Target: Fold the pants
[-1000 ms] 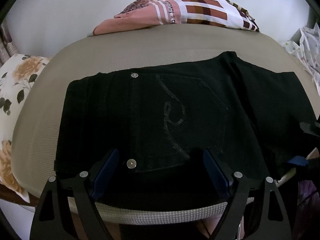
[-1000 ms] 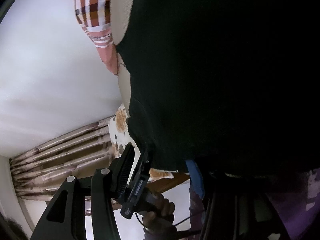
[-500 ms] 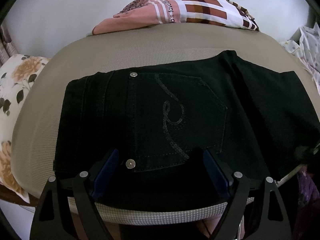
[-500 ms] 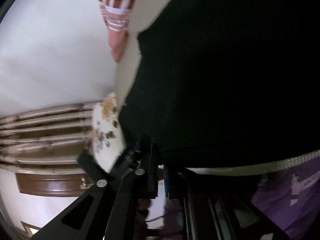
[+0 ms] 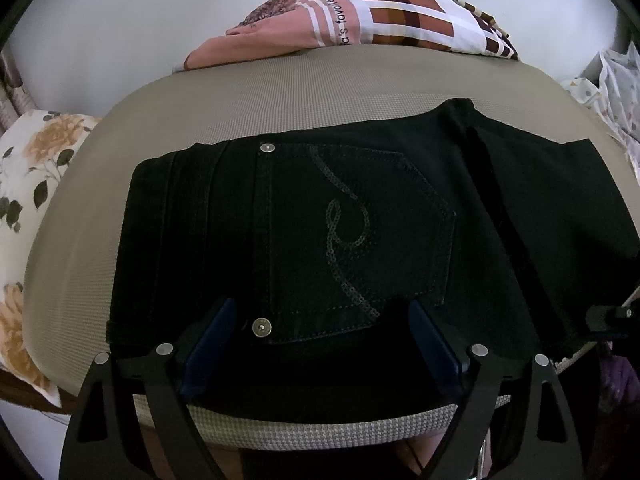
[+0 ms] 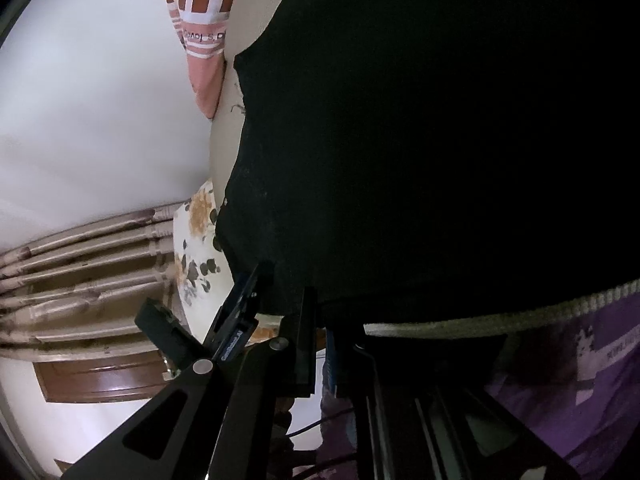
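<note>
Black pants lie flat, back pocket up, on a beige padded surface, their long axis running left to right; the waistband is at the left and the legs run off toward the right edge. A patterned cloth lies at the far edge and a floral cushion to the left.

The left hand-held gripper hovers over the near edge of the seat area, its blue pads spread wide with no fabric pinched; the pocket lies just beyond it.

The right hand-held gripper has its jaws pressed together at the pants' near edge; the frame is too dark to show for certain whether fabric is caught between them.

Judgement: the right hand-held gripper is the nearer to the leg end, so the coming fold probably carries that end leftward along the long axis toward the waistband.
</note>
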A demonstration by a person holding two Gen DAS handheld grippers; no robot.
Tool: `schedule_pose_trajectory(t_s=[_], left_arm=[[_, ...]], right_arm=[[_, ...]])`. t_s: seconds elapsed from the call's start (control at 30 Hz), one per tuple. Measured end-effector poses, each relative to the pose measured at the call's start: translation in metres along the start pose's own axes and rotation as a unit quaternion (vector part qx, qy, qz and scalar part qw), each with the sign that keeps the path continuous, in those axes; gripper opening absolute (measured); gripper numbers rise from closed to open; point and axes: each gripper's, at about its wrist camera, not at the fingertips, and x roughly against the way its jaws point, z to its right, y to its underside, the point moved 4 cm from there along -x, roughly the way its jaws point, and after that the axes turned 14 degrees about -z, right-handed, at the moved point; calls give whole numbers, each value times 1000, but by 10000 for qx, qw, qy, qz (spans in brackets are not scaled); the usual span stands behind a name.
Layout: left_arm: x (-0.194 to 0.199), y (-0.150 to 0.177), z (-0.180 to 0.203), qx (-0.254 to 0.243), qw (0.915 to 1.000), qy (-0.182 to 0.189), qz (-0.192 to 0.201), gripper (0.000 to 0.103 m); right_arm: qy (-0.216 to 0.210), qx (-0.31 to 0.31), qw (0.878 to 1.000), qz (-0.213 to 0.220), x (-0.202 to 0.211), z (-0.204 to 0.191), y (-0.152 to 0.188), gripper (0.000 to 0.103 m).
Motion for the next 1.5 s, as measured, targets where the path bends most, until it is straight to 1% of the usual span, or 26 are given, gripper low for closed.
schedule_pose_trajectory(t_s=[0.1,0.17,0.27,0.33,0.37,0.4,0.43,0.47,0.53,0.57,0.67,0.7,0.73,0.8,0.87,0.9,0.93,0.97,1.07,1.13,1.2,1.23,1.27,1.37,1.43,1.5], left_arm=[[0,0,0,-7,10000,-5,5,88],[0,0,0,-7,10000,-4,9,88],[0,0,0,4,10000,1,-4,88],[1,0,-1,6,10000,-30,7,88],[2,0,-2,17,10000,-69,18,88],[4,-1,-5,42,9999,-113,36,88],[6,-1,-9,92,9999,-129,56,88],[9,-2,-13,149,9998,-120,77,88],[18,-4,-27,383,9991,-17,152,88],[23,-5,-35,503,9986,30,187,88],[43,-8,-75,1120,9927,256,362,88],[51,-7,-92,1381,9887,374,440,88],[56,-4,-109,1650,9833,554,524,88],[60,3,-142,2059,9724,955,541,88],[53,14,-171,2412,9628,1174,334,88],[50,21,-183,2602,9564,1302,274,88],[46,28,-190,2753,9493,1498,235,88],[43,35,-194,2838,9439,1678,192,88],[24,47,-197,3080,9258,2190,-98,88],[12,51,-193,3150,9154,2494,-239,88],[-1,50,-183,3117,9088,2736,-457,88],[-4,50,-179,3080,9083,2783,-515,88],[-7,49,-174,3003,9103,2791,-566,88],[-8,45,-159,2767,9222,2637,-588,88],[-9,41,-151,2628,9256,2662,-581,88],[-10,35,-142,2491,9346,2488,-517,88]], right_arm=[[56,-133,9998,-119,-6,9,0,5],[-76,-216,9996,-152,-8,12,-2,6],[-290,-302,9988,-261,-8,11,-3,11],[-322,-313,9983,-381,-9,10,-3,20],[-410,-296,9976,-469,-8,6,0,34],[-424,-270,9972,-556,-9,4,2,51],[-378,-229,9968,-672,-9,2,5,57],[-300,-137,9962,-810,-11,-2,10,58],[-358,123,9942,-1004,-11,-12,17,58],[-285,462,9928,-1067,-9,-24,20,58],[336,1470,9860,-708,5,-58,19,57],[566,1830,9804,-452,14,-73,15,57],[629,1987,9775,-327,17,-80,13,57],[1232,2518,9597,172,27,-101,4,57],[2201,3018,9250,694,28,-114,-5,57],[2552,3138,9108,824,26,-116,-8,57],[2861,3203,8983,924,23,-117,-12,57],[2952,3196,8954,952,18,-115,-15,57],[2437,2916,9214,811,11,-105,-21,57],[2305,2827,9275,816,8,-99,-21,57],[2312,2811,9274,861,2,-93,-19,57],[2327,2794,9275,872,-4,-91,-16,57],[2307,2744,9297,841,-5,-87,-14,57],[2214,2564,9381,728,-11,-75,-14,57],[2195,2471,9412,706,-12,-70,-15,57],[2149,2414,9438,696,-13,-67,-14,57]])
